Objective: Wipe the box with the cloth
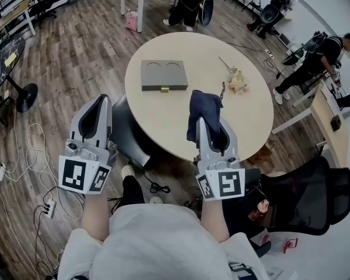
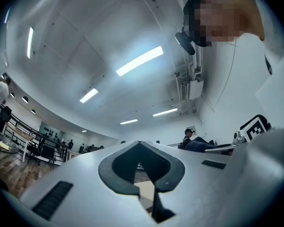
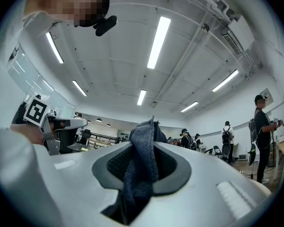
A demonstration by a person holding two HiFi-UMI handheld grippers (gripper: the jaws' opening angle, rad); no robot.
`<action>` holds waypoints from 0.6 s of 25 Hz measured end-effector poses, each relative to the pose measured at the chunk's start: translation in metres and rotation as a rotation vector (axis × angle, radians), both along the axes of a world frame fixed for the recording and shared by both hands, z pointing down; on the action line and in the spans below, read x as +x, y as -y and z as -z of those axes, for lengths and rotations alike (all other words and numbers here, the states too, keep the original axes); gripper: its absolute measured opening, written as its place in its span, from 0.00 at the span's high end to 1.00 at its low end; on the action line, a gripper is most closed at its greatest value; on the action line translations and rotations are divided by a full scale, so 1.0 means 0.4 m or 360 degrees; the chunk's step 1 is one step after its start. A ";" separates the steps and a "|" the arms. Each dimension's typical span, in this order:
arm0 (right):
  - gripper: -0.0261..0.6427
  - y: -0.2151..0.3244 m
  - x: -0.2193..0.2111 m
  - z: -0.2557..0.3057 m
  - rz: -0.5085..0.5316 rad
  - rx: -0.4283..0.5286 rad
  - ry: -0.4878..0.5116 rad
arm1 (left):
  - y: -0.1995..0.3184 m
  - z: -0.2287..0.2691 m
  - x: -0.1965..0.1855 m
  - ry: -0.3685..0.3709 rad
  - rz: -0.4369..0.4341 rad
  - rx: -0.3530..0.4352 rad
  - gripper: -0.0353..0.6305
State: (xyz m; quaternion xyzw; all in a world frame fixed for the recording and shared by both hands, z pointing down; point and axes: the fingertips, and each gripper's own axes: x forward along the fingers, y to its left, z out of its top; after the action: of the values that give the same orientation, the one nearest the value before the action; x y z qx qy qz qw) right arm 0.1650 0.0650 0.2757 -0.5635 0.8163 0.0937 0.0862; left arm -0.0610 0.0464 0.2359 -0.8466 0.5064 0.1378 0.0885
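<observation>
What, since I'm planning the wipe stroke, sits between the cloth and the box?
Nothing visible. The cloth, clamped in the right gripper, hangs over the near edge of the table; only bare tabletop lies between it and the box. The flowers lie off to the right, clear of that path.

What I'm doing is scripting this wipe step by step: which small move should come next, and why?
Probably carry the right gripper forward and left, down toward the box. It is shut on the cloth, which hangs over the table's near edge, apart from the box. The left gripper is shut and empty.
</observation>
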 end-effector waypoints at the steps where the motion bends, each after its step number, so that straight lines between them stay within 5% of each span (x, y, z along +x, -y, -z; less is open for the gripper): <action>1: 0.82 0.021 -0.008 0.002 -0.0008 -0.0002 -0.0002 | 0.024 0.003 -0.007 -0.0001 -0.0010 0.0001 0.94; 15: 0.82 0.320 -0.124 0.015 -0.0158 -0.0001 0.0013 | 0.372 0.024 -0.102 0.0021 -0.0181 0.0011 0.94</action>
State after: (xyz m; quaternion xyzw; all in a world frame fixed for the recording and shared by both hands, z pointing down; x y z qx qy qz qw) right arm 0.1154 -0.0631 0.2697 -0.6036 0.7870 0.0953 0.0847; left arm -0.1017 -0.1024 0.2264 -0.8745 0.4565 0.1388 0.0869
